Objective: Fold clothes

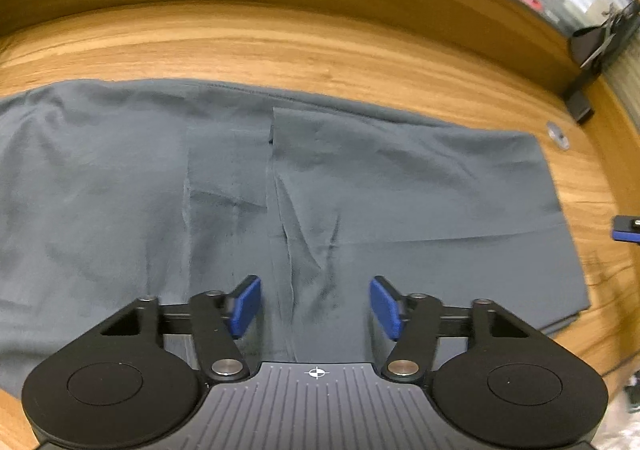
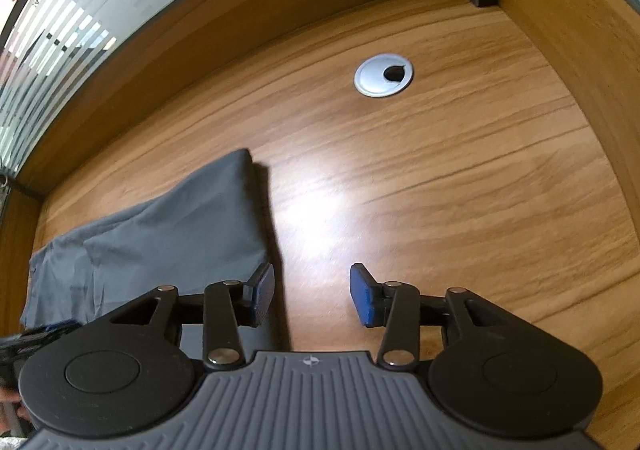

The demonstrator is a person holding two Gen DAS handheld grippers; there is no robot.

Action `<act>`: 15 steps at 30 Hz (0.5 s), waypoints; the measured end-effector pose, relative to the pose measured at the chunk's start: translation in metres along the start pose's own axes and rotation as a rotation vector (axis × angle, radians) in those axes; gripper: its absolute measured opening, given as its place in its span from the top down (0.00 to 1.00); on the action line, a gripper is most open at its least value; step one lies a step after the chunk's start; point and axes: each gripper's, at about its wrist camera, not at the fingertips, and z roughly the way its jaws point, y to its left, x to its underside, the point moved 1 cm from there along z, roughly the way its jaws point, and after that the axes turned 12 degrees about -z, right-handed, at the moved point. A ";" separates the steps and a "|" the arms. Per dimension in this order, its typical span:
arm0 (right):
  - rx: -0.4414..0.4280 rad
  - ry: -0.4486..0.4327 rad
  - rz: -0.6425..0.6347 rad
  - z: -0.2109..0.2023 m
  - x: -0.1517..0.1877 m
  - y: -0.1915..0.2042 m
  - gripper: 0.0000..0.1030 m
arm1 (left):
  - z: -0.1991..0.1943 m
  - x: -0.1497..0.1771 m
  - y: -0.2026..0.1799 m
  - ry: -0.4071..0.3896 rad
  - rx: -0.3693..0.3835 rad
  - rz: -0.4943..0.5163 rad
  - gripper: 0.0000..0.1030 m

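Nearest the lens in the left wrist view, the left gripper [image 1: 315,306] is seen with its blue pads [image 1: 245,306] parted and nothing pinched between them; only a puckered ridge of cloth is seen beyond the gap. A grey garment [image 1: 400,186] is spread flat across the wooden desk [image 1: 320,46], already doubled over so that two panels meet at a seam near the middle, and its right edge is stacked in layers close to the desk's side.

In the right wrist view, the right gripper [image 2: 312,296] is likewise released, with bare wood showing between its pads. Its left pad sits just beside the garment's folded right edge [image 2: 168,226], but no cloth is grasped. A silver cable grommet [image 2: 383,75] is set into the desk well apart from the cloth.

The fold is judged partly done, with a further fold still owed. Several risks are read from here. If the left pads are closed on the wrinkled ridge, only the top layer may be caught, and the layers beneath would be dragged askew. If the right gripper is closed where it hangs, wood alone would be met and the edge missed. Creases pressed in now would be carried into the finished fold
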 end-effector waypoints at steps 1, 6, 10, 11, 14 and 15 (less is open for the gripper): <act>0.000 0.000 0.003 0.000 0.003 0.002 0.53 | 0.005 -0.001 0.000 0.006 -0.009 0.000 0.51; 0.012 0.007 0.012 -0.002 0.012 0.009 0.52 | 0.011 0.003 -0.001 -0.017 -0.029 -0.019 0.87; 0.019 0.015 0.011 -0.003 0.016 0.012 0.52 | 0.000 0.006 0.007 -0.055 -0.020 -0.094 0.92; 0.019 0.017 0.011 -0.004 0.017 0.013 0.52 | -0.004 0.006 0.009 -0.065 -0.027 -0.099 0.92; 0.019 0.020 0.011 -0.001 0.019 0.015 0.52 | -0.017 0.007 0.021 -0.078 -0.054 -0.113 0.92; 0.018 0.021 0.011 -0.001 0.020 0.016 0.52 | -0.021 0.007 0.026 -0.078 -0.063 -0.121 0.92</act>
